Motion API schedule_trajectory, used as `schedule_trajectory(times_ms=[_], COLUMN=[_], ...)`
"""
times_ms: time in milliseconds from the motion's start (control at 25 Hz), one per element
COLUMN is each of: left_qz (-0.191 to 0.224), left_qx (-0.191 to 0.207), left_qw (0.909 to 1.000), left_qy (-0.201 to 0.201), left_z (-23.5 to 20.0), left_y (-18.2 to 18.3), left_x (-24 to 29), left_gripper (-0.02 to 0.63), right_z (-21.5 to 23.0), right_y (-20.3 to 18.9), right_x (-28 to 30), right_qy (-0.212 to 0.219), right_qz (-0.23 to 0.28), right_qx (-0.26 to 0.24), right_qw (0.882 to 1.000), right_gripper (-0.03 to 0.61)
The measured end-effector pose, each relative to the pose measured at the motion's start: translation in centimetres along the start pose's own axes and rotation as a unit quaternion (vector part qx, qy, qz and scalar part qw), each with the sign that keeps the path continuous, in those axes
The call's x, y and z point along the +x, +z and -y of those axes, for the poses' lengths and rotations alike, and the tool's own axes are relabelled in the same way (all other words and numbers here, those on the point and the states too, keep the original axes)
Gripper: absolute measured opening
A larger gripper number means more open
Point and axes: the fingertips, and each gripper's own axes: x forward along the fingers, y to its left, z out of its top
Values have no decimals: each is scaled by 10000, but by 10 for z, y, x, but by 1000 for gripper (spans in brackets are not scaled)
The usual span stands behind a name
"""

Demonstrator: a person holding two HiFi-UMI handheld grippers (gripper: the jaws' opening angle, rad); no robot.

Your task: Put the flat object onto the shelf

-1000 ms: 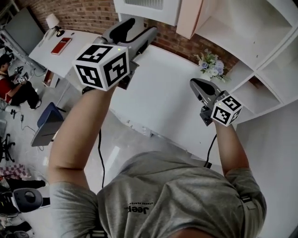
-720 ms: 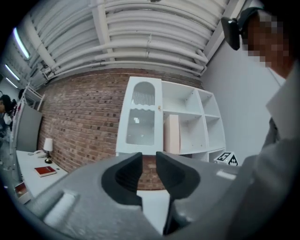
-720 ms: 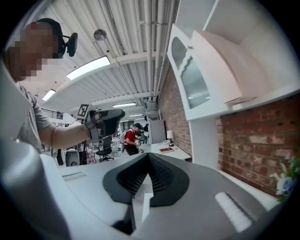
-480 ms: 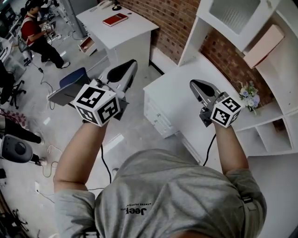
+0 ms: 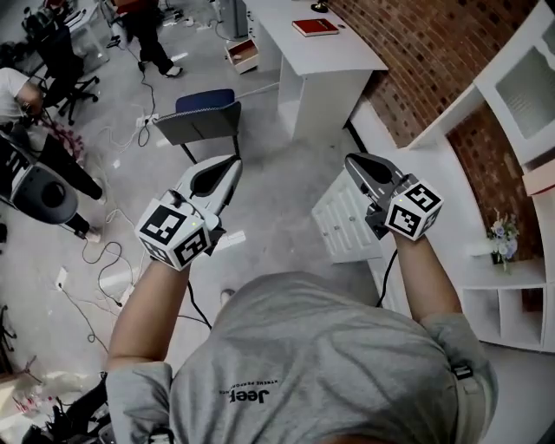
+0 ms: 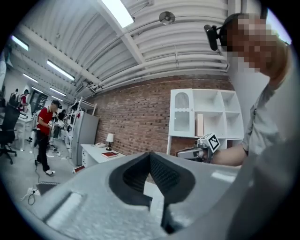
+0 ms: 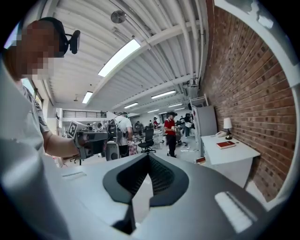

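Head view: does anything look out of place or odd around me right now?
Loose cables trail untidily across the floor at the left. Otherwise nothing stands out. The left claw and the right claw are both shut on nothing, and the red book lies flat on the far white desk.

Left gripper (image 5: 217, 173) and right gripper (image 5: 368, 173) hang over the floor (image 5: 286, 208); book (image 5: 315, 27) lies on the far surface (image 5: 347, 62).
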Motion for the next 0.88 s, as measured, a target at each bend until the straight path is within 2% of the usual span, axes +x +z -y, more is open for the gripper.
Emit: schedule_trajectory(times_ms=[280, 480, 680, 880], left_qz=[-153, -129, -17, 60], left_qx=[-109, -236, -446, -671], left_qw=[9958, 9900, 9837, 9796], left_qy=[895, 1385, 1740, 1895], left_z=[-51, -71, -79, -81], left_y=[-40, -60, -69, -80], left_x=[-121, -184, -219, -243], left_gripper=[-2, -2, -2, -2], right_z=[-88, -141, -166, -184], right_y=[-24, -40, -52, -63], right_x=[108, 156, 177, 187], right_qy=[986, 1513, 1839, 1932], right_qz=[-311, -493, -642, -747], right_qx=[0, -14, 66, 137], right_qw=[9946, 9873, 9808, 9782], right_gripper=[9, 9, 9, 9])
